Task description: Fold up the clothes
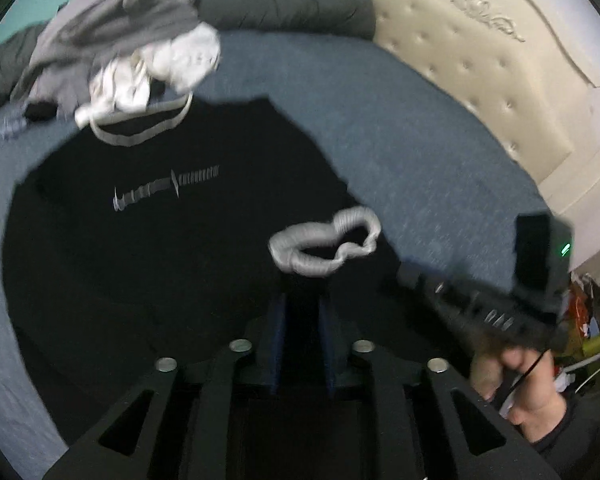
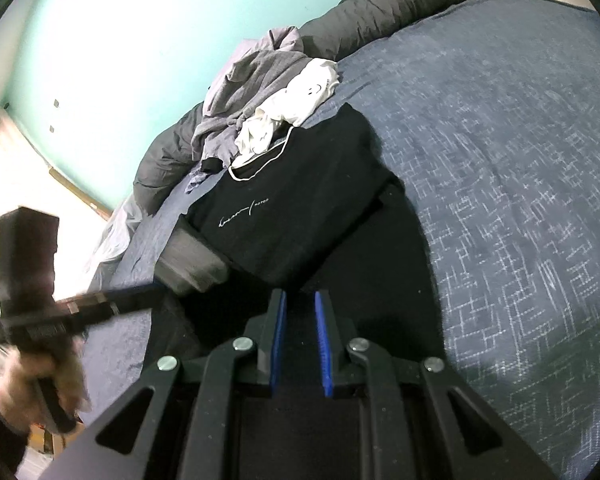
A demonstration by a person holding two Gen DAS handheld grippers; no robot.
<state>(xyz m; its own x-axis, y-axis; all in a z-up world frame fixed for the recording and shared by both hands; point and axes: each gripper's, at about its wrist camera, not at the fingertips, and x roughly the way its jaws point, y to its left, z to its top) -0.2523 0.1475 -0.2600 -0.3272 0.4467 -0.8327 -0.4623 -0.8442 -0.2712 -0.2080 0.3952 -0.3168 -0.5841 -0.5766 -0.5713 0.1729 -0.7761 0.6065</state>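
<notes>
The black sweatshirt (image 2: 296, 200) lies face up on the blue textured bedspread (image 2: 512, 208), white-piped neckline toward a heap of grey and white garments (image 2: 260, 108), thin white lettering across the chest. The left gripper (image 1: 303, 294) is closed on dark sleeve fabric, its pale ribbed cuff (image 1: 324, 246) bunched just beyond the tips. The right gripper (image 2: 300, 294) is narrowly parted over black cloth; whether it holds any cannot be told.
</notes>
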